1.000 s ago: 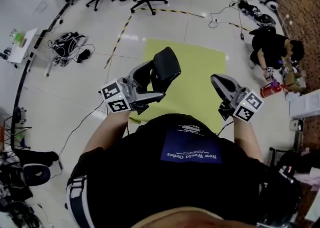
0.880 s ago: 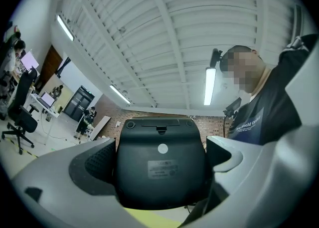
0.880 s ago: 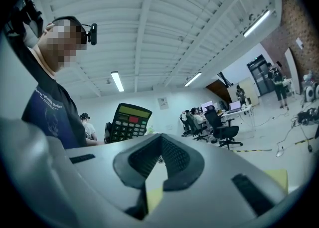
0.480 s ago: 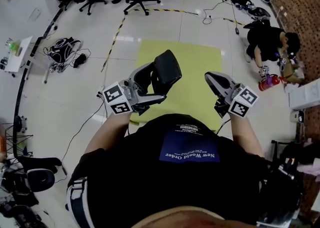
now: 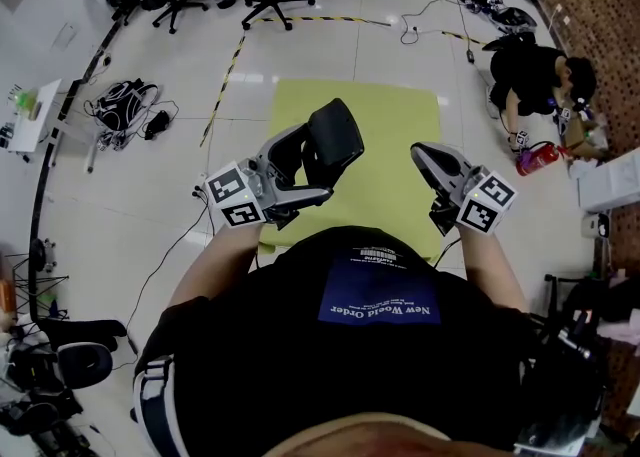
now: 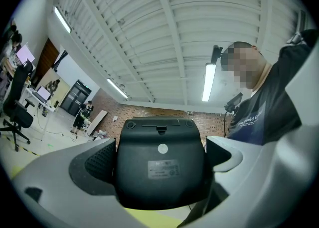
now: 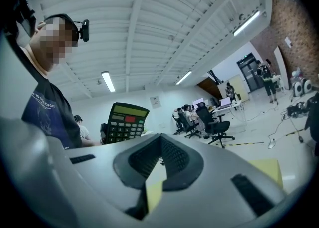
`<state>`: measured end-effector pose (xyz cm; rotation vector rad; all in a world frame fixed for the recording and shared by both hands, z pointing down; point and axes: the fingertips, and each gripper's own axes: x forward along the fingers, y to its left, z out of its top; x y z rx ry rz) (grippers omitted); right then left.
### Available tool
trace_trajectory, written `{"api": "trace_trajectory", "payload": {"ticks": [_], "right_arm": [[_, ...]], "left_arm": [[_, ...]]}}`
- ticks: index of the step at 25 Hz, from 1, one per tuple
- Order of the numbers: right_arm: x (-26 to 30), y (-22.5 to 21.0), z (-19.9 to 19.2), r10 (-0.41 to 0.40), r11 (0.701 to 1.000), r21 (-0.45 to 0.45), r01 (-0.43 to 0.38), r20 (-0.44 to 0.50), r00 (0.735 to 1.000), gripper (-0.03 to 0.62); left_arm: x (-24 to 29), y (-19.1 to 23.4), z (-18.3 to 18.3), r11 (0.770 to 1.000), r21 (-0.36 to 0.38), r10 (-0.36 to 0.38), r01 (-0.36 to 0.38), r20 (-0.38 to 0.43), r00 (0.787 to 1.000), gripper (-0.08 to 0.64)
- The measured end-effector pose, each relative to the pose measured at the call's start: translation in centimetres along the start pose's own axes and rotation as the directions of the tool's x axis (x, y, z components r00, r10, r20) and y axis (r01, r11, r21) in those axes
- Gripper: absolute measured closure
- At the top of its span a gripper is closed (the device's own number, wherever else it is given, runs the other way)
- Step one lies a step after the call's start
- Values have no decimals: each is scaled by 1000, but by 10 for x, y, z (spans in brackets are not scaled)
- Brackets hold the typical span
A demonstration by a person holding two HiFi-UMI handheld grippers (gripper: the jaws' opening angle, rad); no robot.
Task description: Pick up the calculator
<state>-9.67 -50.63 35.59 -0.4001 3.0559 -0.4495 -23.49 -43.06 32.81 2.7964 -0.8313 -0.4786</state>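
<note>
Over the white floor (image 5: 150,205) and its yellow mat (image 5: 390,120), your left tool (image 5: 306,167) is clamped on the black calculator (image 5: 335,137), held raised before your chest, while your right tool (image 7: 158,159) has its jaws together, empty.

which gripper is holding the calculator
The left gripper: its jaws clamp the black calculator by its sides, back facing that gripper's camera. The right gripper is shut on nothing.

The person's black shirt (image 5: 350,355) reads "New World Order".
</note>
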Motion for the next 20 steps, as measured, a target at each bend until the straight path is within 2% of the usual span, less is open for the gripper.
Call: {"api": "trace_trajectory", "payload": {"ticks": [20], "right_arm": [[0,6,4,16,999,-31,-16,-4,1000,609]], "left_arm": [[2,1,4,1000,8,-1,1,5,1000,-14]]}}
